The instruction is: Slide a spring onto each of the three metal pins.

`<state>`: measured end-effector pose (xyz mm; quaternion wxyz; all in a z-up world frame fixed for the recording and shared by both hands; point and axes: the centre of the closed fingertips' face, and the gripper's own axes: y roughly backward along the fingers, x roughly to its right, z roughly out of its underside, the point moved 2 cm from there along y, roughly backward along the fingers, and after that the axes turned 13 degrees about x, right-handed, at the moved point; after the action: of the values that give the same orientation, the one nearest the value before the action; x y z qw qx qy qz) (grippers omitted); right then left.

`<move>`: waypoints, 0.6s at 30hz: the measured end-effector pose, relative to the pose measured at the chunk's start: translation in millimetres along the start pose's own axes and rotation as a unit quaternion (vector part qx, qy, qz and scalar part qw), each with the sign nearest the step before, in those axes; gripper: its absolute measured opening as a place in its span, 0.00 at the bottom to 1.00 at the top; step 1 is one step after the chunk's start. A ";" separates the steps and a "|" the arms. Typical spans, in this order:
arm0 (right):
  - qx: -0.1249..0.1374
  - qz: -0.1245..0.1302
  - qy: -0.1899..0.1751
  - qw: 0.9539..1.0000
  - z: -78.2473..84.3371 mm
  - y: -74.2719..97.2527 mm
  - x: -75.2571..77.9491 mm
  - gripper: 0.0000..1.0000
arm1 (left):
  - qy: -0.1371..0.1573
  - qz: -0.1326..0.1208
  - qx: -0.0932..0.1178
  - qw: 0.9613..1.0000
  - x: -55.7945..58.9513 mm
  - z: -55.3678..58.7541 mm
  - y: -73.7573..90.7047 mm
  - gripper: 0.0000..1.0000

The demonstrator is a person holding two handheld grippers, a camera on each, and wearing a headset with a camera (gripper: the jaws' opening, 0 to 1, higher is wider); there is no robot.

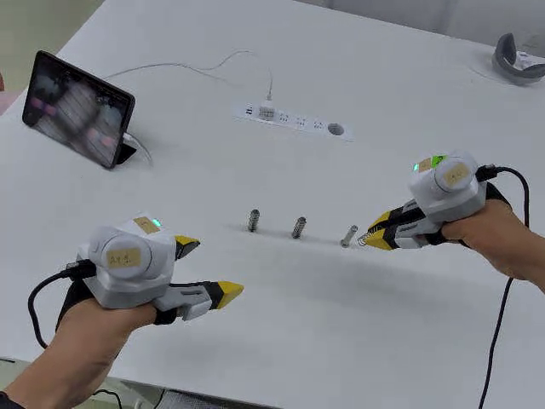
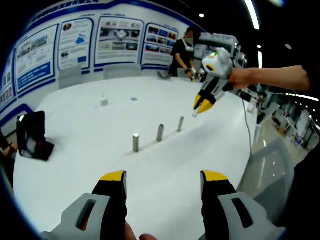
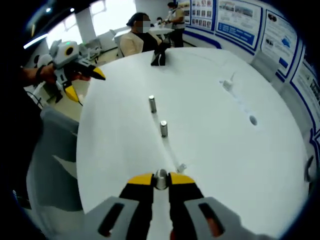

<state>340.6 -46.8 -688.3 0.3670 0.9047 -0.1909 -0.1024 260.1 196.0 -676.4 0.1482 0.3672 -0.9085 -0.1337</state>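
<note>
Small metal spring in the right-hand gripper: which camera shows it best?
The right gripper view: the small metal spring sits close up, pinched between the yellow tips of the right gripper. The head view shows it small, beside a metal pin; the left gripper view, a speck.

A dark tablet (image 1: pixel 78 107) is standing propped at the far left of the white table (image 1: pixel 341 332), its screen glowing. A white power strip (image 1: pixel 289 120) is lying far centre, with a thin cable (image 1: pixel 187 66) trailing leftward from it. A grey curved band (image 1: pixel 518 60) is sitting far right.
</note>
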 end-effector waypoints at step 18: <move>-0.009 0.012 0.002 1.000 0.1 -12.8 19.5 0.13 | 0.017 -0.016 -0.011 1.000 -6.7 8.3 7.2 0.69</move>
<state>361.8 -46.6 -698.3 0.3772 0.8990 -0.2001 -0.0978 257.2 206.8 -682.6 0.1655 0.3827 -0.8981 -0.1397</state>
